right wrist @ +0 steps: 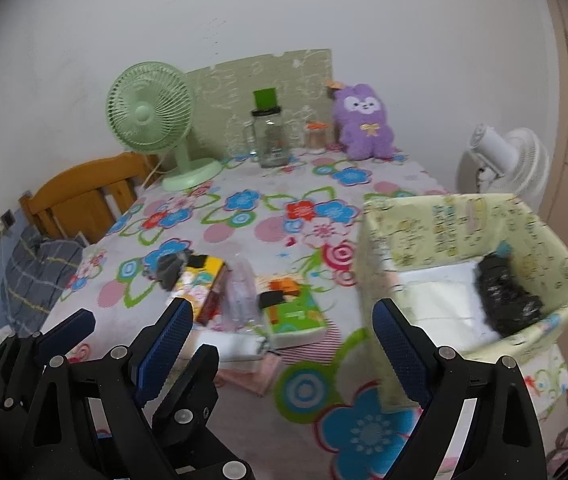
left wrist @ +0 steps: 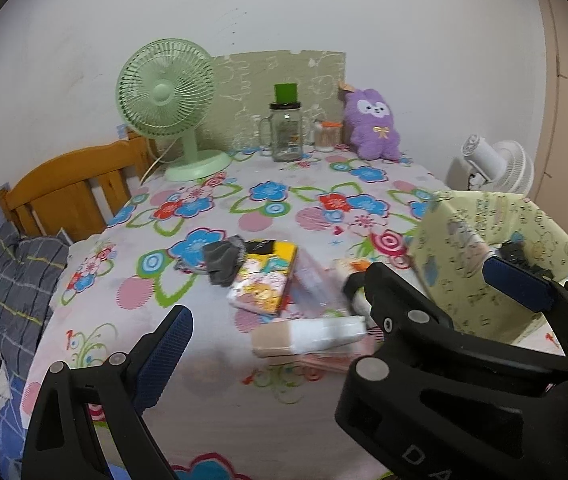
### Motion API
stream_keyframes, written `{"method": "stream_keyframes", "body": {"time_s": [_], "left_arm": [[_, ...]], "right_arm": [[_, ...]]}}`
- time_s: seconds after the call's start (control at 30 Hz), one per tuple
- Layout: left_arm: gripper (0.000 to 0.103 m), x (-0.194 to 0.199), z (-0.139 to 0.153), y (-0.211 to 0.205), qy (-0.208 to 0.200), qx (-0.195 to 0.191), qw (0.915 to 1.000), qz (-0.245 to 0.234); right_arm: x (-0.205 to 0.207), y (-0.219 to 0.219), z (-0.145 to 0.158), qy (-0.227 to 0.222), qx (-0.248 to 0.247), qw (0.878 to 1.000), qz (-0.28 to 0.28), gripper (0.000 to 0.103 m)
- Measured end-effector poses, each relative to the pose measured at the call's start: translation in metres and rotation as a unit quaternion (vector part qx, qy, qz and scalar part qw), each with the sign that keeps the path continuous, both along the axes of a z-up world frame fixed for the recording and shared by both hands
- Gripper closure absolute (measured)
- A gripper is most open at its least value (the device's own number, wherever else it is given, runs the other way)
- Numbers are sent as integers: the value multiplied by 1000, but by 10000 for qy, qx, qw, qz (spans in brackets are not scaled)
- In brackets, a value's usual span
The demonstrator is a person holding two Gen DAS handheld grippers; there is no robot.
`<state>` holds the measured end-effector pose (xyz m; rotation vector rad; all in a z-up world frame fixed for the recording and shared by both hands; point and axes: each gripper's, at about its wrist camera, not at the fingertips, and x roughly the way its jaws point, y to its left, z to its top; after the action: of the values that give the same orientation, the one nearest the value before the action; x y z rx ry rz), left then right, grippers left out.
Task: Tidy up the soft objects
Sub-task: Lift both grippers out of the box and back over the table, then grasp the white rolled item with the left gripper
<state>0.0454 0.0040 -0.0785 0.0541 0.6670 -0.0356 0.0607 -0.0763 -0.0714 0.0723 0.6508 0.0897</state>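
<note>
Currently holding the left gripper (left wrist: 284, 320) low in the frame, claw spread wide and gripping nothing; leaving the grey cloth (left wrist: 224, 260) lying centre-frame on the flowered bedspread (left wrist: 284, 200), touching the cartoon tissue pack (left wrist: 262, 284); hovering the right gripper (right wrist: 282, 356) lower centre, claw also wide and empty, just beside the yellow fabric basket (right wrist: 464, 220) at right, with a black bundle (right wrist: 504, 300) sitting inside it.
</note>
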Motion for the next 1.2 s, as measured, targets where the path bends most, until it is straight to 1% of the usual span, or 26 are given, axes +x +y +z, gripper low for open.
{"method": "stream_keyframes", "body": {"time_s": [0.1,0.3,0.43,0.5,0.63,0.73,0.83,1.1,1.2], "left_arm": [[6,0,-2,11,36,-4,10000,74],[6,7,-13,30,210,0,9995,224],[6,13,-21,35,290,52,9995,124],[6,18,-27,35,371,-23,9993,-32],[6,28,-35,33,481,-95,9987,-166],[6,35,-42,30,583,-108,9980,-217],[6,42,-48,29,678,-133,9973,-254],[6,53,-57,22,790,-153,9959,-408],[6,57,-59,17,806,-130,9954,-494]], "right_arm": [[1,11,-1,-36,-13,9999,154,10],[8,30,-9,66,-88,9989,466,10],[15,36,-18,143,-96,9984,530,10],[20,37,-24,216,-80,9984,523,10],[28,35,-34,335,-79,9984,439,10],[35,33,-40,433,-87,9982,404,10],[41,32,-46,531,-86,9979,368,13],[56,22,-57,720,-132,9973,107,14],[63,19,-64,833,-154,9964,75,17]]}}
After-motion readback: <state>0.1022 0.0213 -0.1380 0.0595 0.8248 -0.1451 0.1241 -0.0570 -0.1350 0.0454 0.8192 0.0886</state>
